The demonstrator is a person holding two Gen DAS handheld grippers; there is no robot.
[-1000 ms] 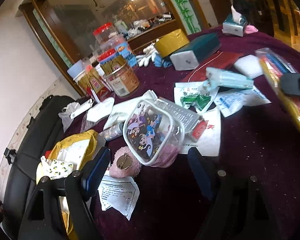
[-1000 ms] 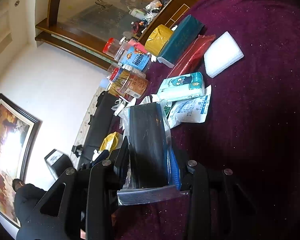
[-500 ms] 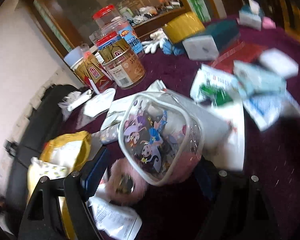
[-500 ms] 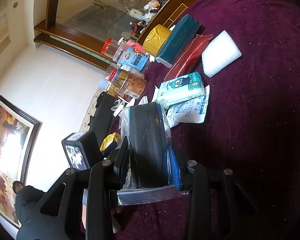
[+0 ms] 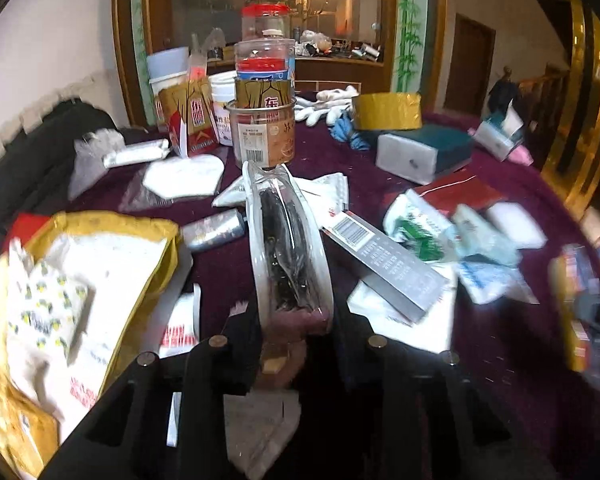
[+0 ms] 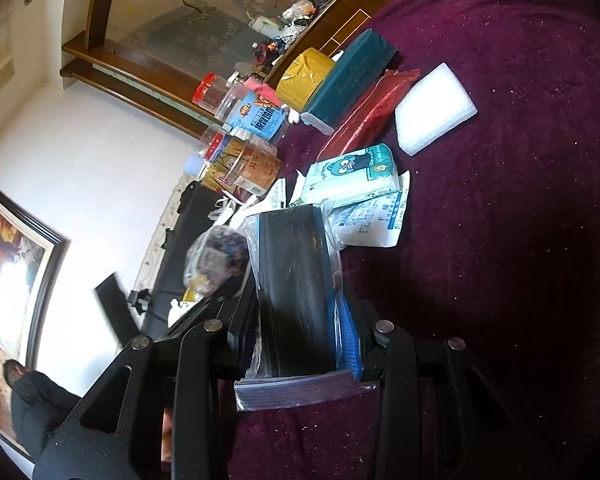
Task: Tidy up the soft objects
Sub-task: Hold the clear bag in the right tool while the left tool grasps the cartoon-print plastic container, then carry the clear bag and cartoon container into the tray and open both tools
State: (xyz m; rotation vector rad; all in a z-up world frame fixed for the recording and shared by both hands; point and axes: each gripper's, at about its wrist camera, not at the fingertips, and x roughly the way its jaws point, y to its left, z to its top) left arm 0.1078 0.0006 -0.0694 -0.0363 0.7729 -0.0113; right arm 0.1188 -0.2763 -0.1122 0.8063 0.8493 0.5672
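Now the left gripper (image 5: 296, 344) has just been closing its jaws, and the clear zip pouch (image 5: 288, 248) stands edge-on between them, pinched at its lower end, so the jaws are narrow and pressed on the pouch. A pink fuzzy thing (image 5: 296, 322) sits inside the bottom of the pouch, right at the fingertips, though this part is blurred and I cannot say exactly what it is. Straight ahead of this gripper, beyond the pouch, a clear jar (image 5: 265, 132) with a brown label stands on the dark red tabletop (image 5: 500, 344). To the left of the gripper lies a yellow bag (image 5: 100, 248) with white packets on it, and to the right a grey flat box (image 5: 384, 264) with a barcode rests on white paper. The right gripper (image 6: 300, 344) is partly closed and holds a plastic bag with a dark folded item (image 6: 296, 292) inside; the jaws press on both sides of it and the bag sticks out forward and upward between them. Just ahead of this bag a tissue pack (image 6: 352, 178) with a bear print lies on a white sachet (image 6: 370, 222), and further ahead to the right is a white foam block (image 6: 434, 110). To the left of the right gripper the clear pouch in the other gripper appears, near but apart from the bag.
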